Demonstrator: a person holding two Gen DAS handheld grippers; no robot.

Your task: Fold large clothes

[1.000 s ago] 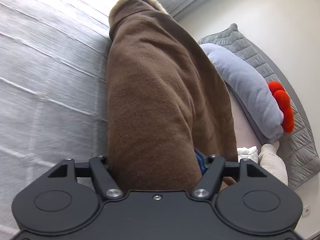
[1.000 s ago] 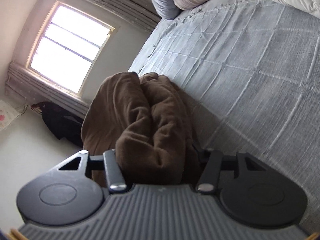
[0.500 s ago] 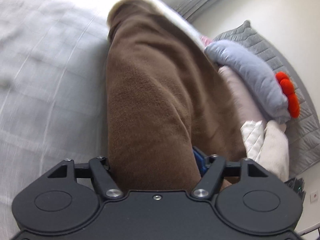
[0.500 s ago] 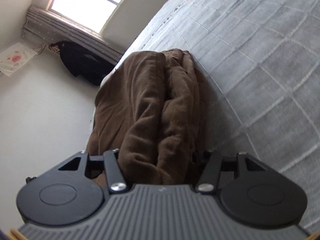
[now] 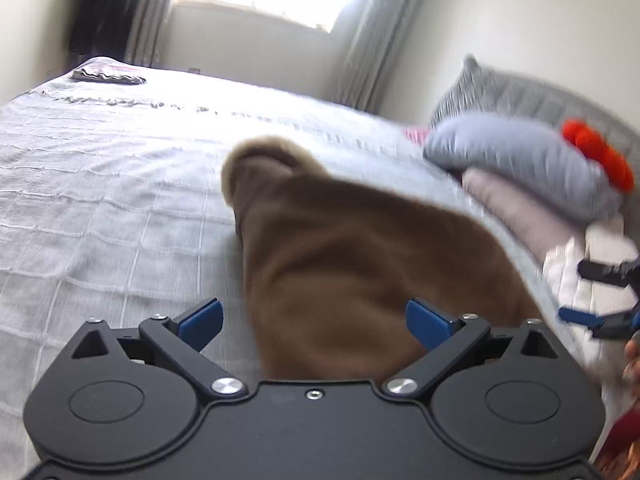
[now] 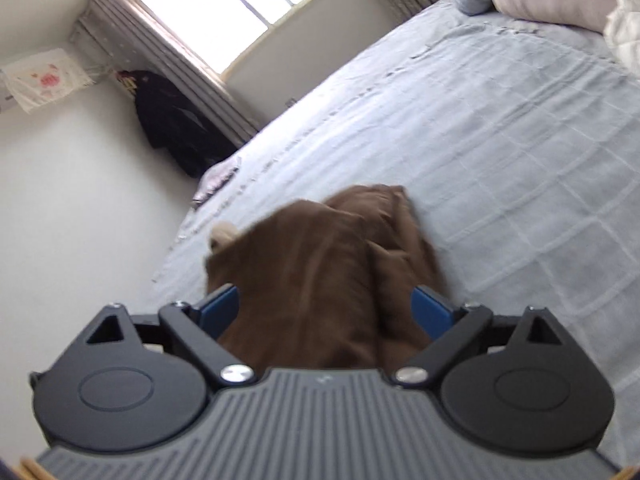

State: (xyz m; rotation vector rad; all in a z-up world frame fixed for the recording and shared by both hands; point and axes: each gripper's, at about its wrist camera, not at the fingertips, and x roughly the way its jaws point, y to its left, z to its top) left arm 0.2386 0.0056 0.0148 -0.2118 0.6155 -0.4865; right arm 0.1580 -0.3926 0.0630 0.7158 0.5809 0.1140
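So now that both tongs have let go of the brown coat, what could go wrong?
1. The brown coat looks lumpy, with a thick roll along one side, so the fold might slump open.
2. Both tongs have just been opening: the left tongs and right tongs sit close above the cloth, so a blue pad could snag it and drag the fold apart.
3. The coat lies near the bed edge, so a nudge might slide it off.
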